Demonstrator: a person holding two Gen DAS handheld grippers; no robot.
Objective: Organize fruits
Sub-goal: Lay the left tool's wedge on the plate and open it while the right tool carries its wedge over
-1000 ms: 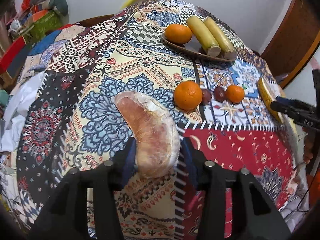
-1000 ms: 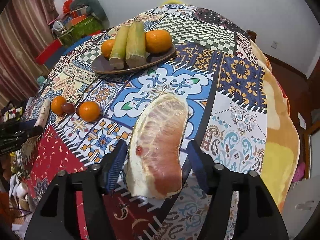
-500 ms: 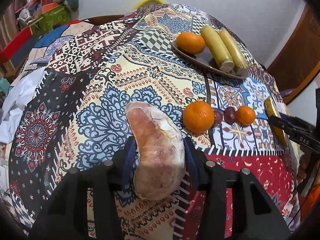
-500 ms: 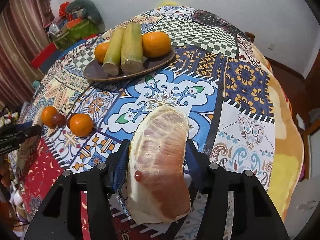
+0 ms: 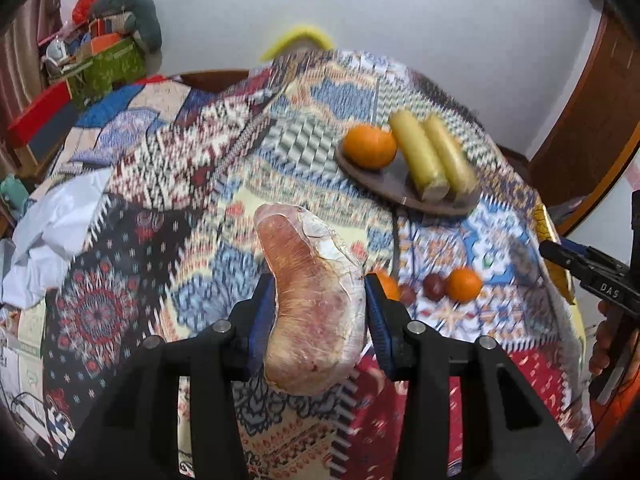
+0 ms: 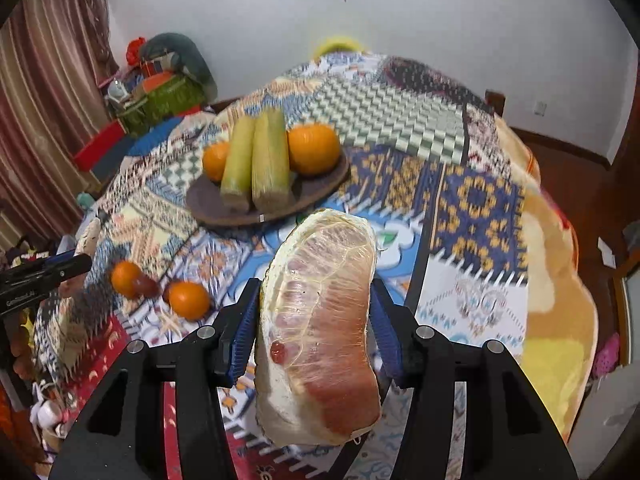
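A peeled pink pomelo segment (image 5: 304,248) sits between the blue pads of my left gripper (image 5: 318,284), whose jaws are closing on it; it hangs above the patterned cloth. My right gripper (image 6: 314,284) is shut on a second, wider pomelo segment (image 6: 324,320), also lifted. Beyond both lies a dark oval plate (image 6: 316,196) holding two oranges (image 6: 313,148) and two sugarcane pieces (image 6: 256,160). Loose on the cloth are two small oranges (image 6: 188,300) and dark red fruits (image 6: 146,286).
The patchwork cloth (image 5: 168,264) covers a round table whose edge drops off close by. Each gripper shows at the side of the other's view, with a hand (image 5: 604,344) behind one. Boxes and bags (image 6: 160,92) are stacked by the wall, near a curtain.
Both grippers closed onto their pomelo segments and rose, lifting them off the cloth. The views tilted up, showing more of the wall.
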